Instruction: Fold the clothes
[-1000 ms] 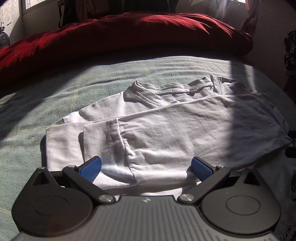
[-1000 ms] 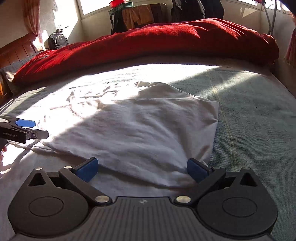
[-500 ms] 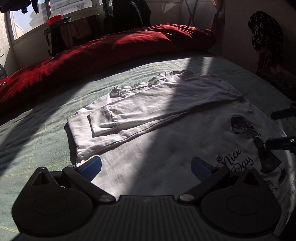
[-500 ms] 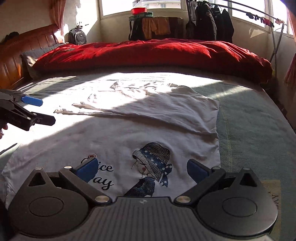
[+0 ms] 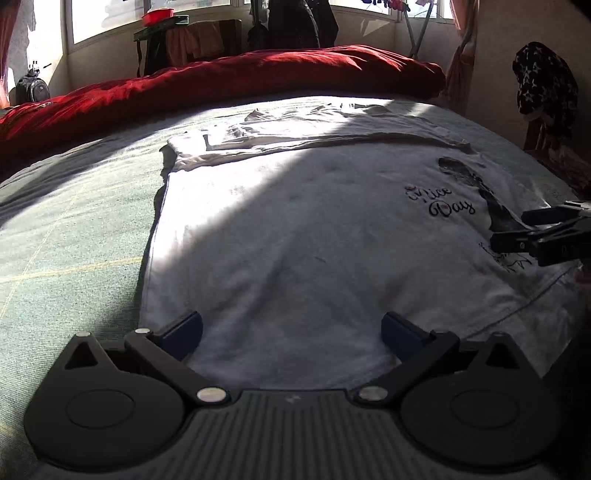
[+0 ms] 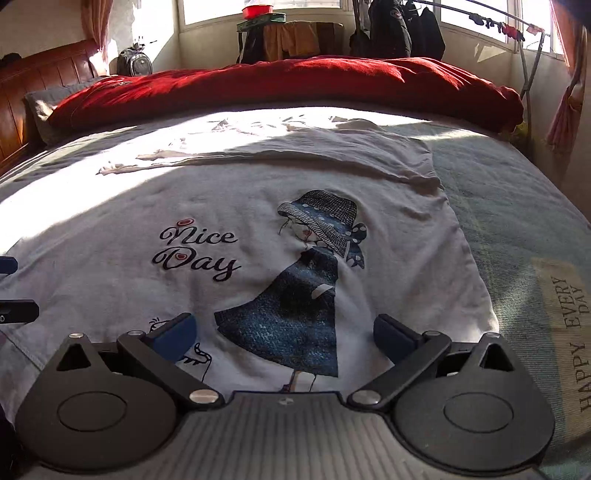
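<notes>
White T-shirt (image 6: 258,229), printed "Nice Day" with a girl in a hat: lies flat on the bed (image 5: 74,229), far part already folded over toward the near hem, presumably so the remaining cloth can be folded next. Left gripper (image 5: 291,325): jaws wide, empty, poised at the near hem. Right gripper (image 6: 282,328): jaws wide, empty, above the print. Bedcover grey-green, sunlit in patches. Red duvet (image 6: 295,85) heaped along the far side. Wooden headboard (image 6: 33,85), windows and hanging dark jackets (image 6: 399,29) behind.
</notes>
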`<state>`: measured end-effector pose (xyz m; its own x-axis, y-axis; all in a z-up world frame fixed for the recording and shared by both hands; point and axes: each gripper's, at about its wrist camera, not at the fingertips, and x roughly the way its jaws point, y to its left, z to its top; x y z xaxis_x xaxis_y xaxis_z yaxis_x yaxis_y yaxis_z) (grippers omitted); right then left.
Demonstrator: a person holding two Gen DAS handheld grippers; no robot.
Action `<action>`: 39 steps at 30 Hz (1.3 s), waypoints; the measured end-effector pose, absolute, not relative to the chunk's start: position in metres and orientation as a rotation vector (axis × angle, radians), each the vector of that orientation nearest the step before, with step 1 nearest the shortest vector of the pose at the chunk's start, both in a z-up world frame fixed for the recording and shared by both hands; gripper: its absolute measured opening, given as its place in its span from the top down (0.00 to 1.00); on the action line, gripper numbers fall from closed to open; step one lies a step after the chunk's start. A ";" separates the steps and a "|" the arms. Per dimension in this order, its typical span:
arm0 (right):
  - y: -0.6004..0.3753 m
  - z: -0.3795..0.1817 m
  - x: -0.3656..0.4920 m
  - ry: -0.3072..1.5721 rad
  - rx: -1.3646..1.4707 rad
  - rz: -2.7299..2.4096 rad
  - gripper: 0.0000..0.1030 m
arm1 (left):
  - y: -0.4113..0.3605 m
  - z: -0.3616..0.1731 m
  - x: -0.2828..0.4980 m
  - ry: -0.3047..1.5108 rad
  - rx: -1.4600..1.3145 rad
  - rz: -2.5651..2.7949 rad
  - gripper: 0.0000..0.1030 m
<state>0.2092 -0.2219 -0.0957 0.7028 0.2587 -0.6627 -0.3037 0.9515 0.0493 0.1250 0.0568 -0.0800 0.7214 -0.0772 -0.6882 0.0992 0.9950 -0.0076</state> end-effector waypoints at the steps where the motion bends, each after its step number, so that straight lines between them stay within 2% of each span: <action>1: -0.221 -0.097 0.203 0.714 -0.070 0.303 0.00 | 0.057 -0.079 0.120 0.758 0.014 -0.090 0.01; 9: -0.221 -0.095 0.169 0.708 -0.098 0.251 0.00 | 0.041 -0.058 0.124 0.702 0.052 -0.137 0.01; 14: -0.229 -0.097 0.158 0.712 -0.065 0.242 0.00 | 0.027 -0.080 0.143 0.799 0.024 -0.109 0.01; 21: -0.242 -0.091 0.142 0.702 -0.056 0.273 0.00 | 0.034 -0.081 0.128 0.781 0.004 -0.128 0.01; 26: -0.256 -0.078 0.161 0.672 0.072 0.311 0.00 | 0.034 -0.082 0.131 0.787 0.000 -0.129 0.00; 34: -0.306 -0.091 0.204 0.677 0.225 0.223 0.00 | 0.039 -0.083 0.130 0.782 -0.014 -0.157 0.00; 39: -0.306 -0.073 0.189 0.685 0.275 0.193 0.00 | 0.039 -0.081 0.129 0.775 -0.019 -0.153 0.00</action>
